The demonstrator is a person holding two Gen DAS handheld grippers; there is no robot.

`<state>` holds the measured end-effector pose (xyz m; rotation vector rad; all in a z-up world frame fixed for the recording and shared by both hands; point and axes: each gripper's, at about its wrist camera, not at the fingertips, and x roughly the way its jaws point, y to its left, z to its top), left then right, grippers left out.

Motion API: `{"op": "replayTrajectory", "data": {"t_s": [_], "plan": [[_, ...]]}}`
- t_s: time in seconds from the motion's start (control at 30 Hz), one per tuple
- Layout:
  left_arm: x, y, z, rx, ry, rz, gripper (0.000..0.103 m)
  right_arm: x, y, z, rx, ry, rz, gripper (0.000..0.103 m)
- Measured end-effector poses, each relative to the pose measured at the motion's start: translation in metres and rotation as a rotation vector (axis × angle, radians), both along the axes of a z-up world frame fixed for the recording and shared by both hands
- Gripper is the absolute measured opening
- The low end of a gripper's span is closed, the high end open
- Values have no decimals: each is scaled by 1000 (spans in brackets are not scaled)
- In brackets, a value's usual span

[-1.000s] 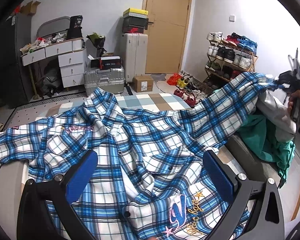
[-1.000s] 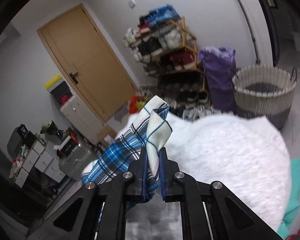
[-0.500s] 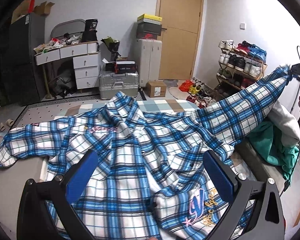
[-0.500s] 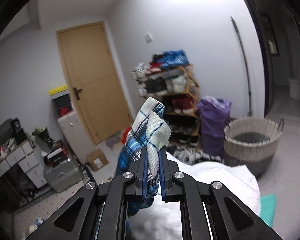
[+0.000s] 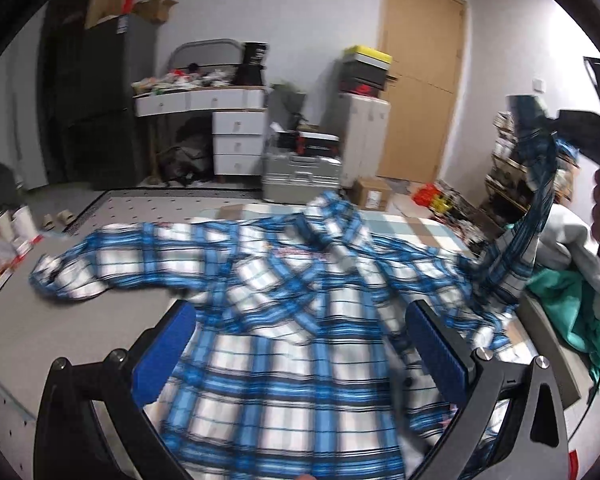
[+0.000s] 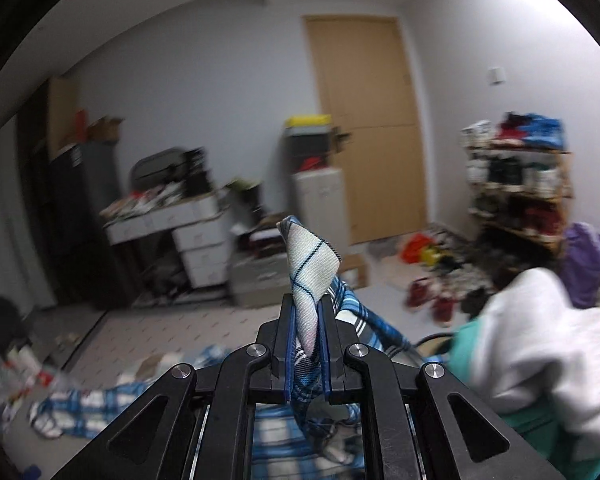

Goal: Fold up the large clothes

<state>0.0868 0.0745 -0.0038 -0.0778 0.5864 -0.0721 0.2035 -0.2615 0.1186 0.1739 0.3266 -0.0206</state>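
One blue plaid shirt (image 5: pixel 284 320) lies spread across the bed (image 5: pixel 16 320), its right sleeve (image 5: pixel 532 224) lifted toward the far right. The right gripper (image 6: pixel 306 316) has its fingers clamped on the sleeve cuff (image 6: pixel 312 264). The left gripper (image 5: pixel 300 344) hovers near the shirt's body, fingers spread wide, gripping nothing.

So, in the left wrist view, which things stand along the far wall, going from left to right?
Tall dark cabinet → white desk with drawers → silver ribbed metal suitcase → white cabinet topped with stacked shoe boxes → light wooden door → wooden shoe rack, partly hidden behind the lifted blue plaid shirt sleeve.
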Motion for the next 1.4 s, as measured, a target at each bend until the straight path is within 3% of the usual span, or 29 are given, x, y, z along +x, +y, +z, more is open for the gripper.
{"op": "replayTrajectory", "data": {"t_s": [0.2,0.37,0.5,0.6,0.63,0.67,0.7,0.83,0.9,0.97,1.1,1.2,1.3,1.4], "plan": [[-12,49,-13,-26,27,116,102,60,139,-75,-36,145,309,10],[-15,69,-21,-32,45,163,102,100,236,-171,-85,379,462,10],[-15,74,-28,-34,62,169,102,97,289,-245,-130,554,503,11],[-12,77,-30,-36,68,163,102,96,301,-268,-121,612,538,29],[-11,79,-30,-42,68,161,102,93,302,-270,-101,618,563,52],[-10,81,-30,-49,68,160,102,89,302,-269,-62,620,607,80],[-9,82,-29,-58,67,158,102,86,301,-268,-22,613,640,85],[-3,86,-21,-64,53,152,102,67,260,-249,237,572,753,86],[8,86,-18,-67,60,132,102,52,217,-239,384,522,744,96],[27,83,-20,-75,81,91,102,36,175,-227,471,459,713,103],[80,67,-36,-64,150,16,102,-9,107,-218,464,358,582,103],[135,42,-67,22,234,-44,102,-49,68,-219,485,297,493,103],[178,39,-99,-36,371,-71,102,-89,40,-219,523,224,451,103],[202,34,-120,-12,453,-63,102,-107,33,-223,536,180,436,103]]}}
